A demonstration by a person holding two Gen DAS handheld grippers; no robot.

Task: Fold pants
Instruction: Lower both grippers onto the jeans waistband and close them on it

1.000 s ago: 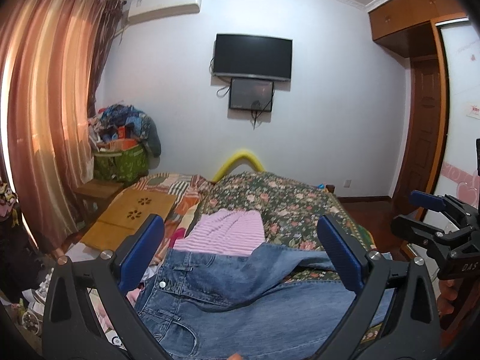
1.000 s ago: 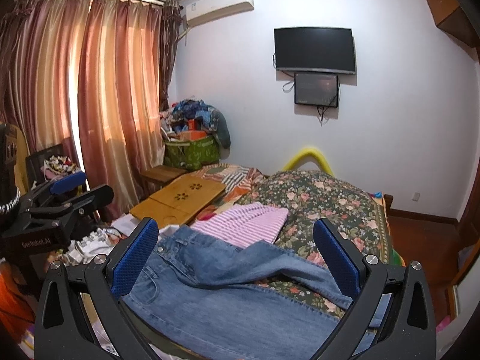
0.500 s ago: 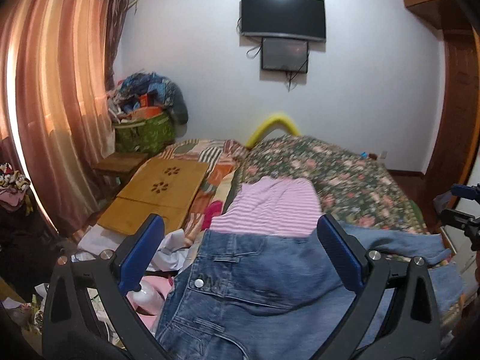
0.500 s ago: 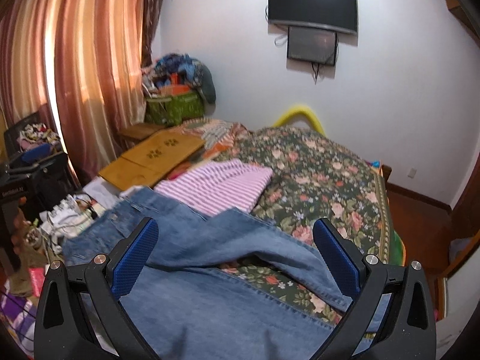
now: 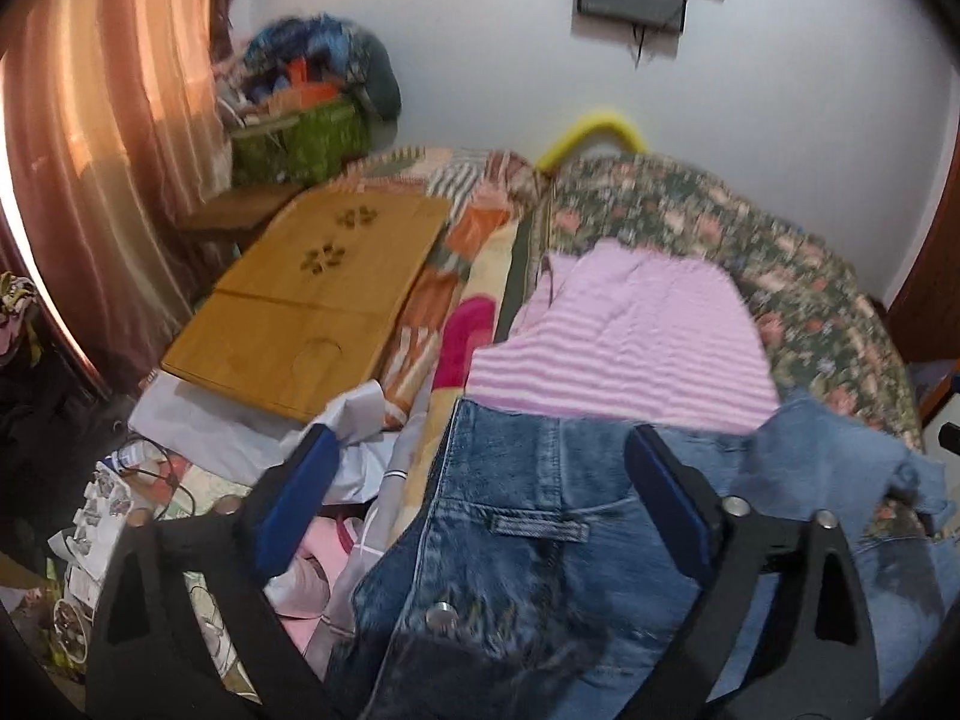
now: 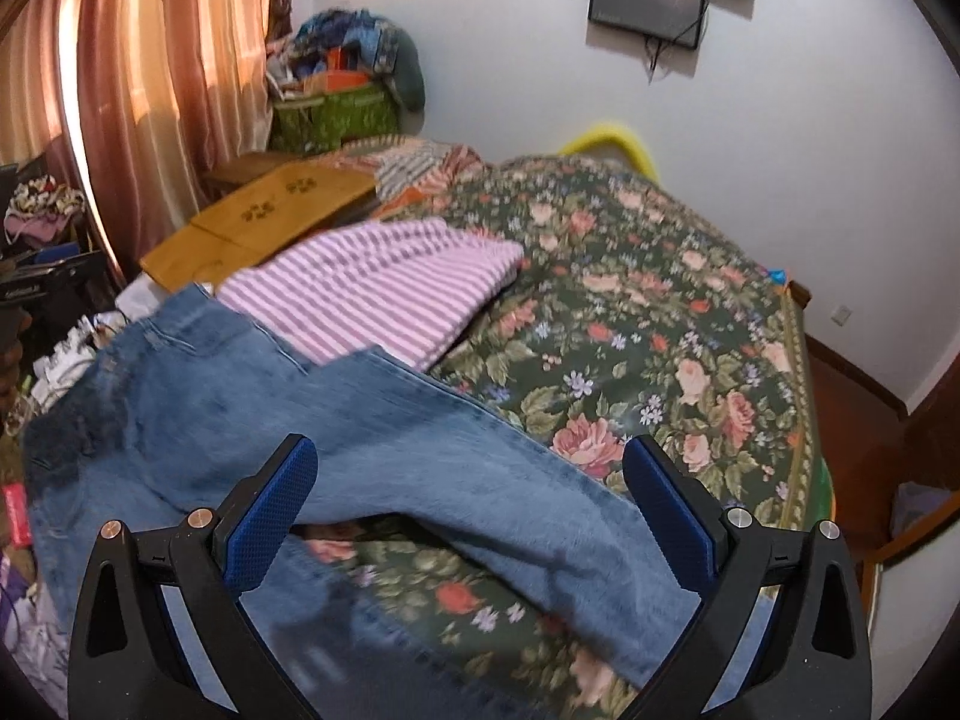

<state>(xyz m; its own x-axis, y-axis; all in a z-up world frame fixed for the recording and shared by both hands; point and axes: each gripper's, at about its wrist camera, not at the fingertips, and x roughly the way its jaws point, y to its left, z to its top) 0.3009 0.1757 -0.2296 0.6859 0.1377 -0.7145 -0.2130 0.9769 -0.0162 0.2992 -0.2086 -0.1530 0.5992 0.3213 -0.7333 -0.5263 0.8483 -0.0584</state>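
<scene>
You are at the very start of the fold: the jeans (image 6: 384,438) lie unfolded and rumpled across the near edge of the bed (image 6: 690,324), waistband to the left, one leg thrown slantwise toward the right. Your left tool (image 5: 477,495) hangs wide open over the waistband, gripping nothing; your right tool (image 6: 468,495) is just as wide over the slanting leg, also empty. Next, likely, bring each down and pinch fabric.

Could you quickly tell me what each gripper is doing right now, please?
Left gripper: open, holding nothing, over the jeans' waistband.
Right gripper: open, holding nothing, over a jeans leg.
</scene>
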